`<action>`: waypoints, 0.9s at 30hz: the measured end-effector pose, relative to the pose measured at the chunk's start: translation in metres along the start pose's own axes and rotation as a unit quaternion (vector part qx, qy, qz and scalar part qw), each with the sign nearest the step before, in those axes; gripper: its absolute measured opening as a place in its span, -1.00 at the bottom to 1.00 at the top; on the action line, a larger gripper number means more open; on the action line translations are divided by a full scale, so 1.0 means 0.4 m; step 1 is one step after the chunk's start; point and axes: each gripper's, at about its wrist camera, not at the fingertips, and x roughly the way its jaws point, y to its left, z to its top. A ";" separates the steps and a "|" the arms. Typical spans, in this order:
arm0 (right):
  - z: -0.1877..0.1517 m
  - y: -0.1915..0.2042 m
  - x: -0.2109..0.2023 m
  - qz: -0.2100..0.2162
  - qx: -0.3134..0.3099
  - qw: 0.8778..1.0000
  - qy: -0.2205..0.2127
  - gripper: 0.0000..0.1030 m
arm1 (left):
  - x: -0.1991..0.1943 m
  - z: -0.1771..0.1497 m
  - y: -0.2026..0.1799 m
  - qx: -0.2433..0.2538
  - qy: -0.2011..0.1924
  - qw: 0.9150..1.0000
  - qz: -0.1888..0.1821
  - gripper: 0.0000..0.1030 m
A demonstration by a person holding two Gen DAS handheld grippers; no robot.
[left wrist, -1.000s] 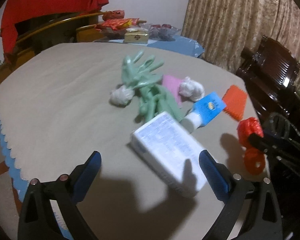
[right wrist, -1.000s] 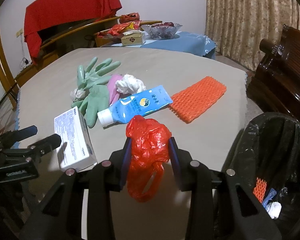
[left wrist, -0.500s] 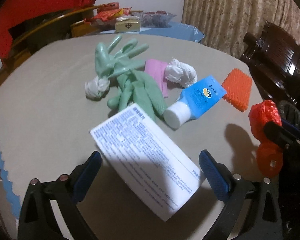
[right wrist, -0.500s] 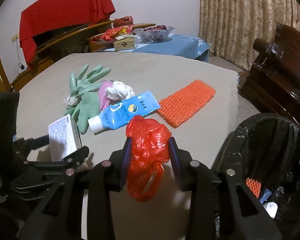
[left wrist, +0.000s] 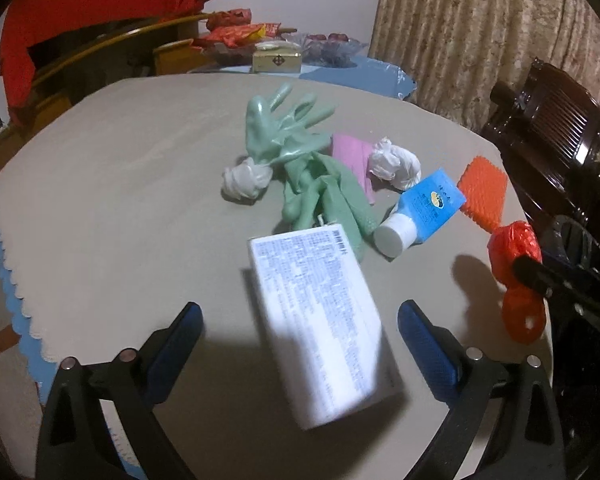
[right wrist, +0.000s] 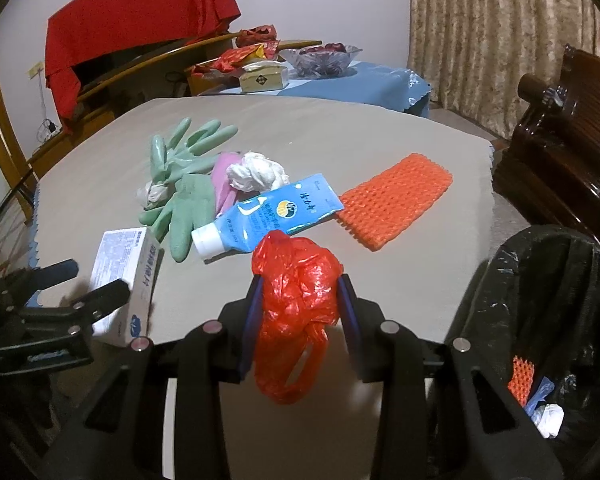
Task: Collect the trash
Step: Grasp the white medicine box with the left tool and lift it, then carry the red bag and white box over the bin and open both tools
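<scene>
My right gripper (right wrist: 300, 312) is shut on a crumpled red plastic bag (right wrist: 296, 292), held above the table's near edge; the bag also shows in the left wrist view (left wrist: 514, 256). My left gripper (left wrist: 300, 340) is open, its blue pads either side of a white printed box (left wrist: 320, 320) that looks tilted and blurred, not clamped. The box shows beside the left gripper (right wrist: 80, 292) in the right wrist view (right wrist: 126, 276). On the table lie green rubber gloves (right wrist: 180, 184), a blue tube (right wrist: 268, 212), an orange foam net (right wrist: 396, 200), white tissue wads (right wrist: 256, 170) and a pink piece (right wrist: 224, 172).
A black-lined trash bin (right wrist: 548, 320) stands right of the table, with an orange net piece and tissue inside. A dark wooden chair (right wrist: 572, 128) stands behind it. A blue-clothed side table (right wrist: 340, 80) with snacks and a glass bowl is at the back. The table has a beige cloth (left wrist: 120, 184).
The white box shifted and turned between my left gripper's open pads. My right gripper with the red bag has stayed near the table edge by the bin.
</scene>
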 end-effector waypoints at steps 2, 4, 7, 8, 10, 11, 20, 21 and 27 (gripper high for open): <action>0.002 0.003 -0.005 0.000 -0.004 1.000 -0.002 -0.30 | 0.020 0.000 -0.009 0.001 0.005 1.000 0.008 0.87; 0.004 0.004 -0.010 0.000 -0.004 1.000 -0.003 -0.30 | 0.040 -0.007 -0.011 -0.002 0.014 1.000 0.013 0.87; 0.005 0.004 -0.012 0.000 -0.004 1.000 -0.003 -0.30 | 0.056 -0.017 0.000 -0.017 0.022 1.000 0.007 0.84; 0.005 0.003 -0.014 0.001 -0.005 1.000 -0.003 -0.30 | 0.057 -0.021 0.003 -0.021 0.023 1.000 0.003 0.74; 0.007 0.003 -0.018 0.002 -0.005 1.000 -0.003 -0.30 | 0.057 -0.025 0.008 -0.027 0.022 0.999 -0.017 0.51; 0.008 0.003 -0.021 0.002 -0.004 1.000 -0.003 -0.30 | 0.053 -0.025 0.005 -0.023 0.019 0.999 -0.021 0.32; 0.028 -0.005 -0.068 0.003 0.005 1.000 -0.019 -0.30 | -0.029 0.009 -0.012 -0.015 -0.027 0.998 -0.047 0.17; 0.031 -0.007 -0.074 0.003 0.006 1.000 -0.021 -0.30 | -0.045 0.018 -0.016 -0.014 -0.034 0.998 -0.049 0.17; 0.056 -0.014 -0.132 0.002 0.010 0.999 -0.043 -0.30 | -0.118 0.062 -0.050 0.000 -0.067 0.996 -0.058 0.16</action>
